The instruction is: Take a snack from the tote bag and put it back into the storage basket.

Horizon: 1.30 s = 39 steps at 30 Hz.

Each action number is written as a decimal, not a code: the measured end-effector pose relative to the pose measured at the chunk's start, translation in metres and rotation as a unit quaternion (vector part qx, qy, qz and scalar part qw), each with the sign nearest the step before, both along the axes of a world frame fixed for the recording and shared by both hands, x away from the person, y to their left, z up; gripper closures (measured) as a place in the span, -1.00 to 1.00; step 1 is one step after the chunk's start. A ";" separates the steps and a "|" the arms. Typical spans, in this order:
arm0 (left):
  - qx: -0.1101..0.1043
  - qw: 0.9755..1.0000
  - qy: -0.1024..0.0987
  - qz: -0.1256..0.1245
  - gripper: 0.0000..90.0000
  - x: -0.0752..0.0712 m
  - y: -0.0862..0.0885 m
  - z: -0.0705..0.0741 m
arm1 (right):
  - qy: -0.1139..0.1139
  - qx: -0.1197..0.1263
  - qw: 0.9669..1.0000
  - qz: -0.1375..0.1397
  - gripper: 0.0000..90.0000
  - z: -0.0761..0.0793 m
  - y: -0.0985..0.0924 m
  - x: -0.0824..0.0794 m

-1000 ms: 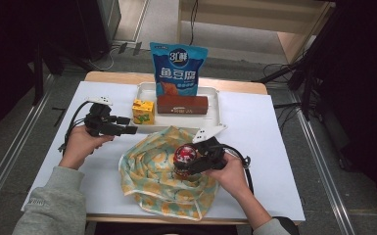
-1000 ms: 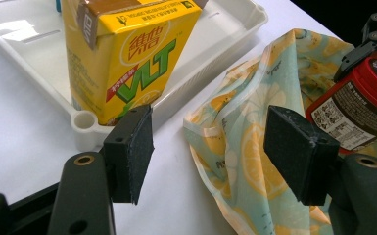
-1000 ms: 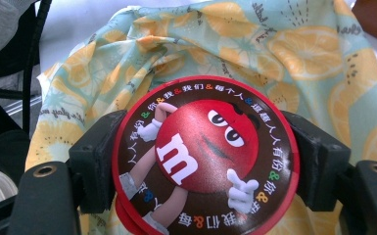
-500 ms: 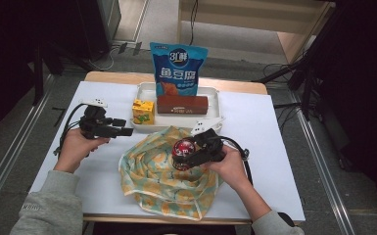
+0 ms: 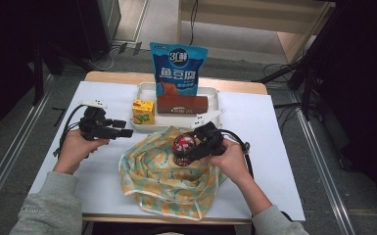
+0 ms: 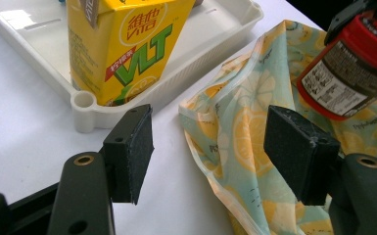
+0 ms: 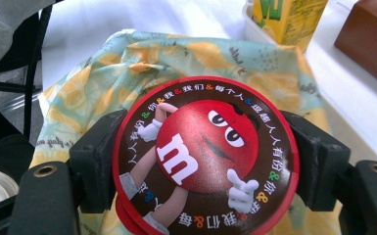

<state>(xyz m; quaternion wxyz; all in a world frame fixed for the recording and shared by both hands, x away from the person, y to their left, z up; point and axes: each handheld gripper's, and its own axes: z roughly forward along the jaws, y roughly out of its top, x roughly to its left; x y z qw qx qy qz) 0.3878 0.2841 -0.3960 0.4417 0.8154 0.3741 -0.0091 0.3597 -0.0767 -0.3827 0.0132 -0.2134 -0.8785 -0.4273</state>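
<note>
White table (image 5: 284,147) carries a lemon-print bag (image 5: 166,181); above it the right gripper (image 5: 196,147) pinches a red candy jar (image 5: 182,149), while the left gripper (image 5: 125,128) hangs spread beside the bag.

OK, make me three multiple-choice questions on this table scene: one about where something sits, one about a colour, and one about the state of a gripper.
1. Where is the yellow lemon tea carton?
A. In the white tray
B. On the lemon-print bag
C. In the left gripper

2. What colour is the lid of the candy jar?
A. Blue
B. Red
C. Green

3. What is the right gripper doing?
A. Hanging open above the tray
B. Lying on the table
C. Clamped on the candy jar

Answers:
1 A, the carton stands in the tray's corner in the left gripper view.
2 B, the right gripper view shows a red rim and a red character on the lid.
3 C, its jaws press on both sides of the jar, over the bag.
</note>
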 end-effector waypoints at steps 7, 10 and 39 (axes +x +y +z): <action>-0.001 1.000 0.002 -0.004 -0.21 0.001 0.000 0.000 | -0.004 0.005 1.000 -0.006 -0.42 0.008 -0.005 0.008; 0.000 1.000 0.003 -0.005 -0.22 0.001 0.000 0.000 | -0.006 0.008 1.000 -0.007 -0.42 0.012 -0.007 0.010; -0.002 1.000 0.001 -0.006 -0.21 0.000 -0.002 0.001 | -0.024 0.013 0.999 -0.026 -0.42 0.039 -0.024 0.031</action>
